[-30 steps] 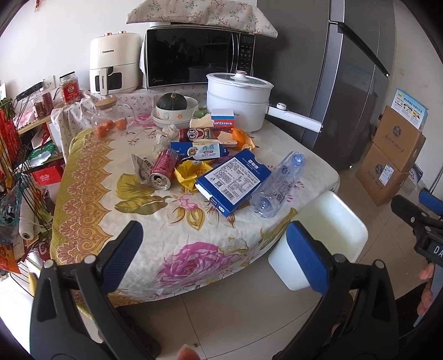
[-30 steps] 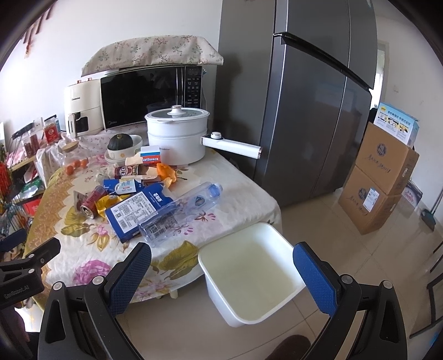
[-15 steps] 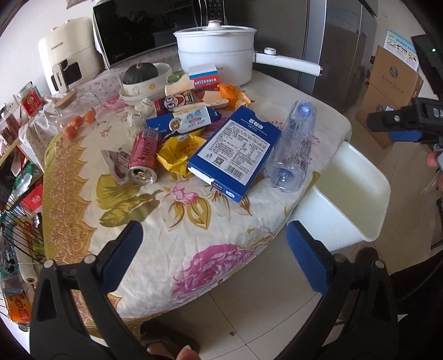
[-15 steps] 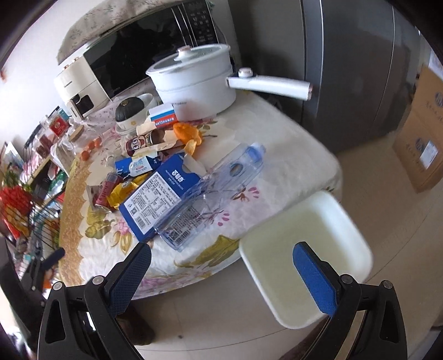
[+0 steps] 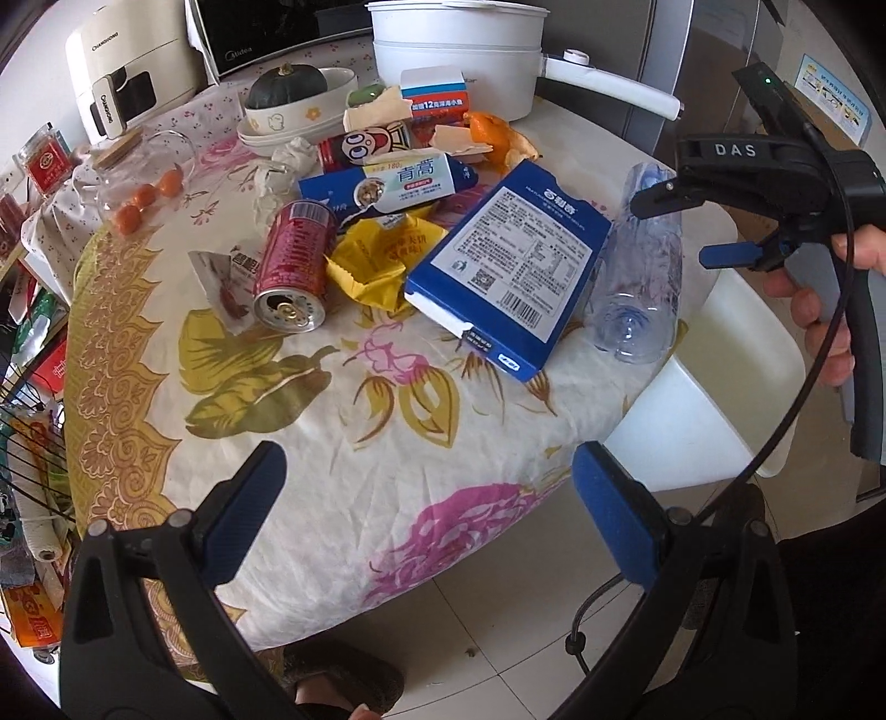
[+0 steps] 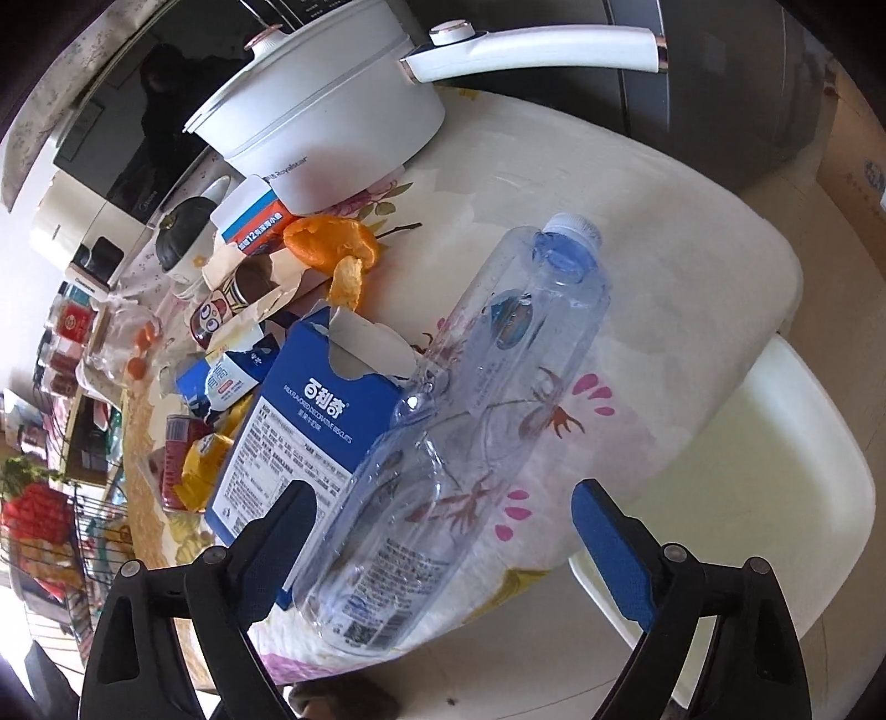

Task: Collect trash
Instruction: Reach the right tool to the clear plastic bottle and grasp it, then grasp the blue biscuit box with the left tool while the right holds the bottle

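Observation:
Trash lies on a floral tablecloth [image 5: 310,443]: a clear plastic bottle [image 6: 470,415] on its side, a blue biscuit box [image 5: 509,260], a red can [image 5: 293,260], a yellow wrapper [image 5: 376,260] and orange peel [image 6: 332,243]. A white bin [image 6: 775,487] stands on the floor by the table's right edge. My right gripper [image 6: 443,531] is open, its fingers on either side of the bottle's base, just above it. My left gripper [image 5: 426,515] is open and empty above the table's near edge. The right gripper also shows in the left wrist view [image 5: 698,232].
A white pot [image 6: 332,105] with a long handle stands at the back, beside a microwave [image 5: 266,27] and a white appliance [image 5: 122,72]. A bowl with a squash [image 5: 293,94] and a glass jar [image 5: 138,177] stand at the back left. Cluttered shelves [image 5: 27,387] border the left side.
Both grippers have moved in and down toward the table. The right gripper has closed in on the plastic bottle, which now lies between its open fingers.

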A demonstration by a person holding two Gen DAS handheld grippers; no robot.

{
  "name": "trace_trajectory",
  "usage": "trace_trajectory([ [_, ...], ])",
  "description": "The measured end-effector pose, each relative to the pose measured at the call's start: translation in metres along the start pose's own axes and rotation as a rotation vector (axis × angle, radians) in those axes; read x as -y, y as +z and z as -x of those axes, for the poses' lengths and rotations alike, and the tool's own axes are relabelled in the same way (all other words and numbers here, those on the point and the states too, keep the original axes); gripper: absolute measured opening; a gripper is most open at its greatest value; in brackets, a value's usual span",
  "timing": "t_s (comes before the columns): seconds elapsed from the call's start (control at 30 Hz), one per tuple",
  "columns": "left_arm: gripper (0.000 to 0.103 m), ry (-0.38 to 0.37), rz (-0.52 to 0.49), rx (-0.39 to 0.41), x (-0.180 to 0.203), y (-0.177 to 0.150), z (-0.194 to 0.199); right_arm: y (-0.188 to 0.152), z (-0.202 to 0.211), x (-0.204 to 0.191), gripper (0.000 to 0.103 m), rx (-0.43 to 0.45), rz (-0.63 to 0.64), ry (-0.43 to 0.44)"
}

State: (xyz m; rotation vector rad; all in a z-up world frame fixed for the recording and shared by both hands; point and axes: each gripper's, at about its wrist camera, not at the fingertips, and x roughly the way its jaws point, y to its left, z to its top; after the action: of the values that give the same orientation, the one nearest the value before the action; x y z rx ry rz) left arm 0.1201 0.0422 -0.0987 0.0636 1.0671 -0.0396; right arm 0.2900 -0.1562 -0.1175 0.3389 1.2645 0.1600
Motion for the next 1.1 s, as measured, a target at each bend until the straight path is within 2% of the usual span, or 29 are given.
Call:
trace_trajectory([
  [0.1,0.103,-0.013,0.003,-0.010,-0.003,0.000,-0.004,0.004,-0.014,0.002,0.087,-0.019,-0.037,0.003],
  [0.13,0.103,-0.020,0.004,-0.013,-0.003,0.001,-0.005,0.004,-0.018,0.003,0.081,-0.031,-0.049,0.006],
  [0.27,0.103,-0.041,0.004,-0.025,0.001,0.003,-0.010,0.002,-0.026,0.013,0.068,-0.071,-0.106,0.083],
  [0.37,0.103,-0.049,-0.013,-0.042,0.005,0.008,-0.017,0.000,-0.014,0.016,0.066,-0.059,-0.078,0.065],
  [0.5,0.103,-0.066,-0.049,-0.055,0.014,0.021,-0.026,-0.001,0.008,0.029,0.063,-0.045,-0.064,0.085],
  [0.7,0.103,-0.078,-0.180,-0.058,0.041,0.059,-0.043,-0.001,0.042,0.048,0.063,-0.011,-0.025,0.077],
  [0.9,0.103,-0.027,-0.321,-0.118,0.068,0.089,-0.075,-0.004,0.066,0.062,0.063,0.014,0.007,0.082],
  [1.1,0.103,0.060,-0.399,-0.185,0.079,0.102,-0.102,-0.007,0.069,0.072,0.063,0.008,0.036,0.056],
])
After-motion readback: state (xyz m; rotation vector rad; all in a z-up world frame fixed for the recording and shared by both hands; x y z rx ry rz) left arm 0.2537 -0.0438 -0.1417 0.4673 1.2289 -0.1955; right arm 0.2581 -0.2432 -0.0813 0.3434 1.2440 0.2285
